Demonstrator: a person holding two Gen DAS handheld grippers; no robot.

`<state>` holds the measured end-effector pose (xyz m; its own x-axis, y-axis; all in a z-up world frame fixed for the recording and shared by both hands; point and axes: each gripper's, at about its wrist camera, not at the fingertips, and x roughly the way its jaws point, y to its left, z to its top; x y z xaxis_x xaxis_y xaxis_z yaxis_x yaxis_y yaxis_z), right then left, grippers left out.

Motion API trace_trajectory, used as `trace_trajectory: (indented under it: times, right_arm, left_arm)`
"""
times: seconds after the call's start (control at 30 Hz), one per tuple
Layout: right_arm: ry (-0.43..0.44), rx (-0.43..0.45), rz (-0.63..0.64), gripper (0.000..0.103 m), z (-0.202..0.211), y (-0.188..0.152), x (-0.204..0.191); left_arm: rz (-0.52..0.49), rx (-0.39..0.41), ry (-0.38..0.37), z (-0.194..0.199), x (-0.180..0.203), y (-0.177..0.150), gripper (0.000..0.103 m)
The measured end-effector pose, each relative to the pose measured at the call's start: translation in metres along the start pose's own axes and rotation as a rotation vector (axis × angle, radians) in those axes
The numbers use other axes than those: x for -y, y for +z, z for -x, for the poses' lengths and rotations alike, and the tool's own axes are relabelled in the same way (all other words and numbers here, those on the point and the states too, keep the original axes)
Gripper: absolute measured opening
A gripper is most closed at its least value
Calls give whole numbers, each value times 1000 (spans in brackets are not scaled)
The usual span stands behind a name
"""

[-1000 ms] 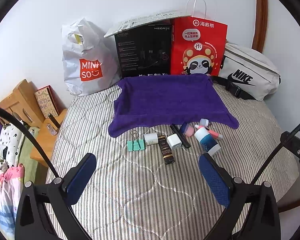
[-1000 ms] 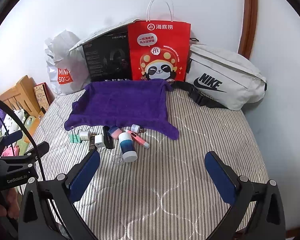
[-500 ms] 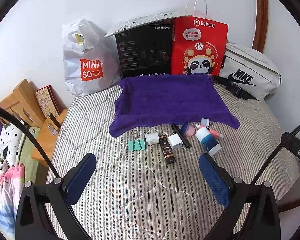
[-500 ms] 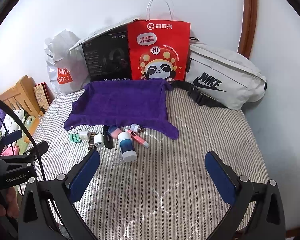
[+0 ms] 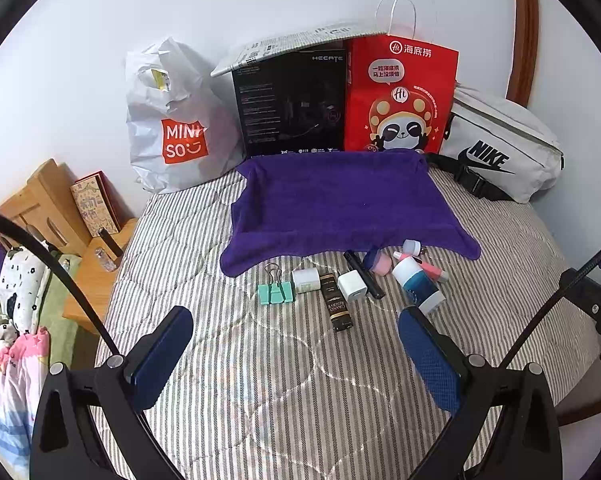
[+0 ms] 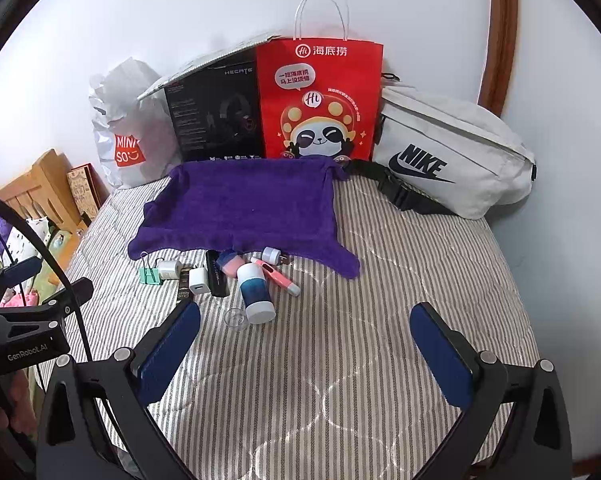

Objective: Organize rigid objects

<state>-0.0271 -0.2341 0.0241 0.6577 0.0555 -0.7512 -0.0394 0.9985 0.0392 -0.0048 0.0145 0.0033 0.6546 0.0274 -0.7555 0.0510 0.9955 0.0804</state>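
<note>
Grippers, my left gripper [image 5: 296, 336] and right gripper [image 6: 304, 332], hung spread and empty over the striped bed [image 6: 340, 360], while the small objects [image 5: 352, 280] lay unsorted before the bare purple towel [image 5: 340, 204], so I judged nothing done, bags [image 6: 320, 100] behind by the white wall.

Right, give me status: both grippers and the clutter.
Left gripper open, empty. Right gripper open, empty. Small items untouched in a row below the purple towel. Nothing blocking the approach.
</note>
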Motion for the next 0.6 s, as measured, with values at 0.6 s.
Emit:
trace_trajectory:
  times: [0.6]
  right_arm:
    - [27,-26,-13,103,-36,0,14]
  left_arm:
    - [10,-57,-21,-61,-20,-3,103]
